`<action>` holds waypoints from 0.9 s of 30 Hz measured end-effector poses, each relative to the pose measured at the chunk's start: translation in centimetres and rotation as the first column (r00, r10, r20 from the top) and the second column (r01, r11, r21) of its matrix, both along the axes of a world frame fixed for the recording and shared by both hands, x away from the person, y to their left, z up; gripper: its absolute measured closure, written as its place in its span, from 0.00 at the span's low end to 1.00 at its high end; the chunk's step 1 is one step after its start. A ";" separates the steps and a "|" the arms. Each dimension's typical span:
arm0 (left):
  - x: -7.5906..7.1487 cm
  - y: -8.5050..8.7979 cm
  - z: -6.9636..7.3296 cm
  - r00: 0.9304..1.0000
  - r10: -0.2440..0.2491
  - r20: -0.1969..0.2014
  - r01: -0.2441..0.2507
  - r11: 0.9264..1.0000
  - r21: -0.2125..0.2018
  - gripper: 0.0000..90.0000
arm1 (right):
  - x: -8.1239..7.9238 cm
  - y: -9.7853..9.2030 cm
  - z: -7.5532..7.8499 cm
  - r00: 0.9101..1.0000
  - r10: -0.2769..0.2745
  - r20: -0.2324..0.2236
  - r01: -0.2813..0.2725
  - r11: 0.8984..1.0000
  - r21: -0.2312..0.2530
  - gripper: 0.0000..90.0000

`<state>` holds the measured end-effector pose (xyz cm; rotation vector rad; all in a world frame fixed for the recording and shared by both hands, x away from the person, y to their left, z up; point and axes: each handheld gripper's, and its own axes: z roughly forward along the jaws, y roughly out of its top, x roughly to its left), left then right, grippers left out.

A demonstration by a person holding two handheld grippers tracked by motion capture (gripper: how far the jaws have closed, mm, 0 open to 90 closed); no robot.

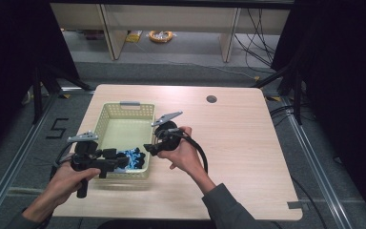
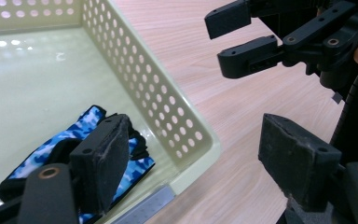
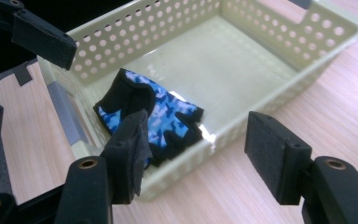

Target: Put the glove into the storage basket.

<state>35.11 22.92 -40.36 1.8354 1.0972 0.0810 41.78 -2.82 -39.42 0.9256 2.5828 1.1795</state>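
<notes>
Lying loose in the near corner of the basket point(image 1: 106, 116), the blue camo glove point(image 1: 134, 158) is held by neither gripper. Left gripper point(image 1: 122, 161) hangs w/ jaws spread and nothing between them; in the left gripper view one pad sits over the glove point(image 2: 85, 125), the other out past the basket wall point(image 2: 165, 100) over the table point(image 2: 242, 116), so the jaws straddle the rim w/o pressing anything. Right gripper point(image 1: 147, 148) is also released, jaws apart and empty; in the right gripper view the glove point(image 3: 161, 112) lies ahead and below, between pad lines but clear of them, just inside the basket's near wall point(image 3: 261, 112). Key relation: glove is inside the basket, tucked against the near-right corner, w/ both grippers above and on the person's side of it. Its long axis runs roughly cuff-to-fingers along the near wall, fingers toward the corner. Left gripper looks the nearer, approx. right over the glove; right gripper stands just off the rim, slightly higher. Any re-grasp would prob. have to come down from above, since the wall blocks a level approach. Rest of the basket holds nothing else.
</notes>
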 end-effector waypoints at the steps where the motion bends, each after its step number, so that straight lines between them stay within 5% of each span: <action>1: 0.0 -0.2 0.0 1.000 0.002 0.000 -0.002 1.000 -0.003 0.27 | 0.0 0.0 0.0 1.000 0.000 0.000 0.000 1.000 0.000 0.45; 12: -0.4 -1.5 -0.1 0.999 -0.035 0.007 0.035 0.999 0.010 0.27 | -1.1 -3.4 -0.3 1.000 -0.029 -0.012 0.029 0.999 0.037 0.45; 27: -0.3 -2.4 -0.4 0.999 -0.050 0.000 0.050 0.999 0.014 0.26 | -1.8 -5.8 -0.7 0.999 -0.049 -0.013 0.050 0.997 0.056 0.43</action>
